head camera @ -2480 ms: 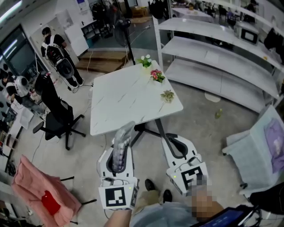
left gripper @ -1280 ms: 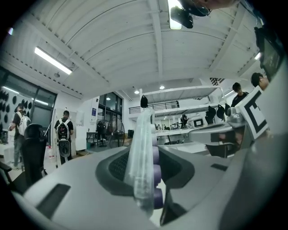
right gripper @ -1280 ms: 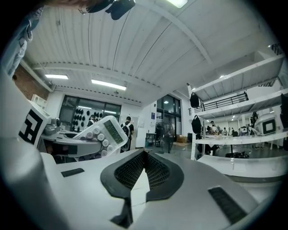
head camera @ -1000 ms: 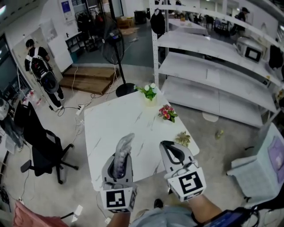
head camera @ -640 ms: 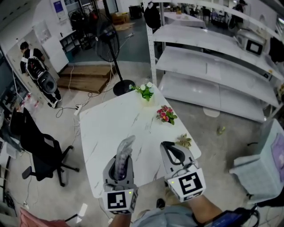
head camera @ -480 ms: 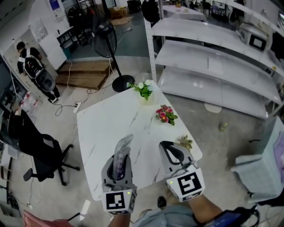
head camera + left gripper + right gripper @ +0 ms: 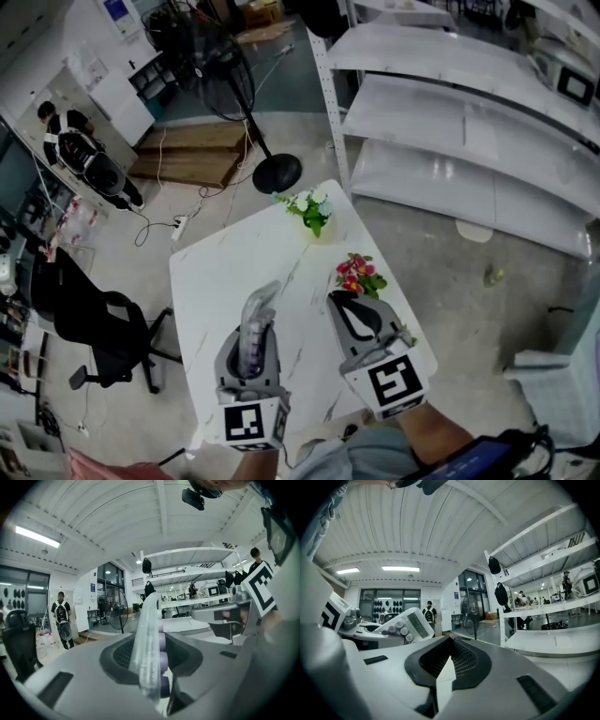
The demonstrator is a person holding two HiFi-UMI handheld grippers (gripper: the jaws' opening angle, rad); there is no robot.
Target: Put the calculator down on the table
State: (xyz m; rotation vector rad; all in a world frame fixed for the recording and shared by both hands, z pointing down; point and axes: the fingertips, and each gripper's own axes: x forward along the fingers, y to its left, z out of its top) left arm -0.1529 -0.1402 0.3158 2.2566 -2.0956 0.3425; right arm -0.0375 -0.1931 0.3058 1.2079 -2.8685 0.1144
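Note:
My left gripper (image 7: pixel 256 323) is shut on the calculator (image 7: pixel 264 300), a pale translucent one with purple keys, held on edge. In the left gripper view the calculator (image 7: pixel 145 620) stands upright between the pads of the left gripper (image 7: pixel 153 644). It hangs above the near half of the white marble table (image 7: pixel 220 272). Beside it on the right, my right gripper (image 7: pixel 336 298) is shut with nothing in it, also over the table. From the right gripper view the calculator (image 7: pixel 407 624) shows at the left, keys and display facing me, and the right gripper (image 7: pixel 450 641) has its tips together.
Two small flower pots stand on the table: white blooms (image 7: pixel 309 208) at the far corner, pink blooms (image 7: pixel 356 274) by the right edge. A standing fan (image 7: pixel 274 173), white shelving (image 7: pixel 469 103), a black office chair (image 7: pixel 108 328) and a person (image 7: pixel 80 155) surround the table.
Both grippers have moved forward from the table's near edge to over its top. The calculator stays clamped in the left one, and the right one stays shut.

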